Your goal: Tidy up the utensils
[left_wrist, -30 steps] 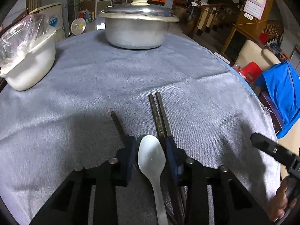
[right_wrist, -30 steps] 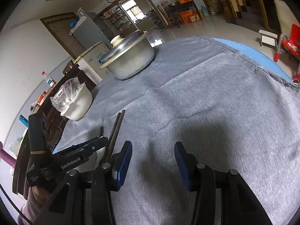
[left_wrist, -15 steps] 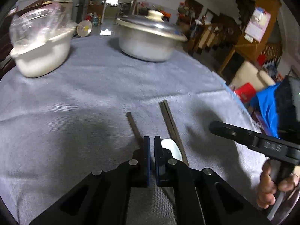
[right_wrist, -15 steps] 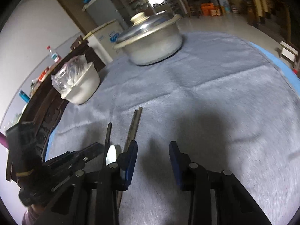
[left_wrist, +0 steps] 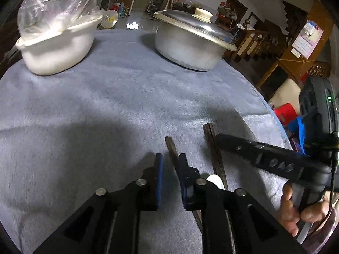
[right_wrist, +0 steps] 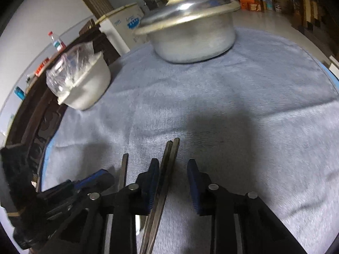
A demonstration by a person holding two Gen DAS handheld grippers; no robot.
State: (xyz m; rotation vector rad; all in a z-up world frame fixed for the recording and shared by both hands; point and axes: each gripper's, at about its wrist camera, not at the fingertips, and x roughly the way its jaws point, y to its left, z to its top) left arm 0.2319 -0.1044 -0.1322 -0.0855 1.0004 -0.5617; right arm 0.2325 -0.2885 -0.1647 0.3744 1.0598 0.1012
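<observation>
- Since a second ago your left gripper (left_wrist: 169, 165) slid off the white spoon (left_wrist: 216, 180) toward the single chopstick (left_wrist: 170, 148); your right gripper (right_wrist: 172, 169) came over to the chopstick pair (right_wrist: 169, 158). Looks like gathering the chopsticks together.
- Left jaws: narrow gap, opening, single chopstick just inside the right pad, not clamped.
- Spoon lies between single chopstick and pair, on the grey cloth (left_wrist: 106, 97).
- Right jaws: moderately apart, closing, pair between them beside the left pad; pressing contact unclear.
</observation>
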